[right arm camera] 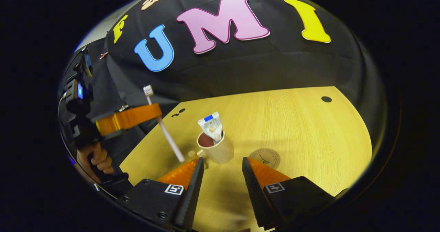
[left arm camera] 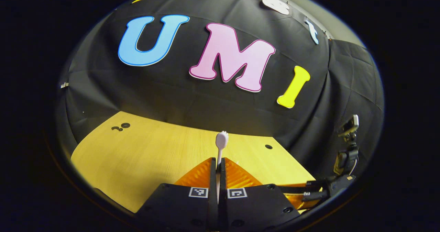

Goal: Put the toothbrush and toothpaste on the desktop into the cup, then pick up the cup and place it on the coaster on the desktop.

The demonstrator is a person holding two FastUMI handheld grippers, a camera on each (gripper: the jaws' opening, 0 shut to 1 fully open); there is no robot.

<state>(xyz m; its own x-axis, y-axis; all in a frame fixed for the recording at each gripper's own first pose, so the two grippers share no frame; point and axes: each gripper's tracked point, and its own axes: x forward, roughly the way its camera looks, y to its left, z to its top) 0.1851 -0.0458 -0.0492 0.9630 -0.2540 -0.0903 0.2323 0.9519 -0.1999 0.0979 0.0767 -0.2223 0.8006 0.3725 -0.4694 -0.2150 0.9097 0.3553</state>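
My left gripper (left arm camera: pixel 218 168) is shut on a white toothbrush (left arm camera: pixel 221 146), whose bristle head sticks up past the fingertips. In the right gripper view the same left gripper (right arm camera: pixel 137 117) holds that toothbrush (right arm camera: pixel 165 130) tilted in the air, its handle end low and just left of the cup. The beige cup (right arm camera: pixel 216 148) stands upright on the wooden desktop (right arm camera: pixel 292 132) with the toothpaste tube (right arm camera: pixel 211 126) standing in it. A round brown coaster (right arm camera: pixel 264 157) lies just right of the cup. My right gripper (right arm camera: pixel 221 166) is open, close in front of the cup, with nothing between its fingers.
A hand (right arm camera: pixel 96 159) grips the left gripper's handle at the left edge. Small dark holes (right arm camera: pixel 326 99) dot the desktop's far side. A camera on a stand (left arm camera: pixel 348 139) is at the desk's right edge in the left gripper view. Black cloth walls close the back.
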